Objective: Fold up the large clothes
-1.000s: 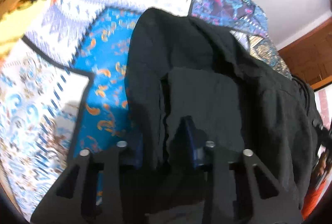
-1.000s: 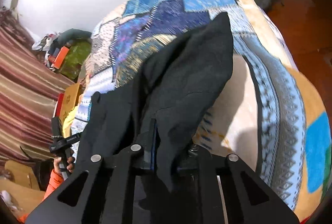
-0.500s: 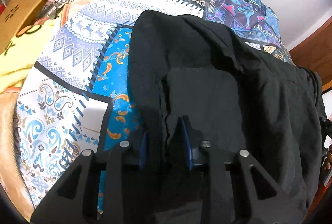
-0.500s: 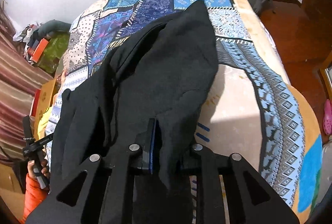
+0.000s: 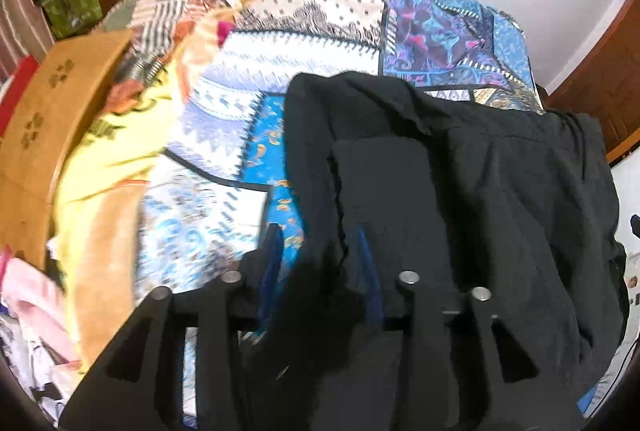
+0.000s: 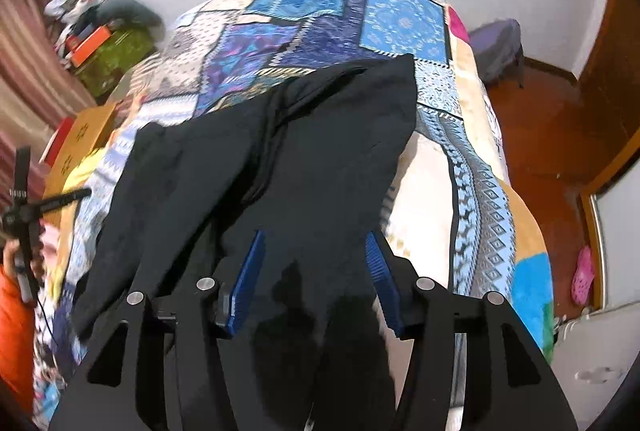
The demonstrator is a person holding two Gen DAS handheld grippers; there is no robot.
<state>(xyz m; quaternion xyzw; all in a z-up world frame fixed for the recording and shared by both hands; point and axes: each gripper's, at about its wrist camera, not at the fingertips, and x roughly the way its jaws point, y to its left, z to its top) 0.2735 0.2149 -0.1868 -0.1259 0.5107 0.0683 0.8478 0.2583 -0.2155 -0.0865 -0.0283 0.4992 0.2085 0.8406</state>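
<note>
A large black garment (image 5: 460, 199) lies on a patchwork bedspread (image 5: 328, 19). In the left wrist view my left gripper (image 5: 318, 247) stands open, its blue pads apart, with a fold of the black cloth hanging loosely between them. In the right wrist view the same garment (image 6: 288, 151) stretches away over the bedspread (image 6: 400, 23), and my right gripper (image 6: 318, 251) is open wide, its blue pads on either side of the near hem. The cloth drapes over the gripper base.
A cardboard box (image 5: 48, 119) and a yellow cloth (image 5: 120, 139) lie left of the bed, with pink clothes (image 5: 28, 295) below. A green box (image 6: 108, 55) stands at the back left. A wooden floor (image 6: 548, 119) and a purple bag (image 6: 496, 43) lie to the right.
Both grippers opened and let go of the black garment's edge. Both have pulled back and tilted up, so more of the bed and room shows.
</note>
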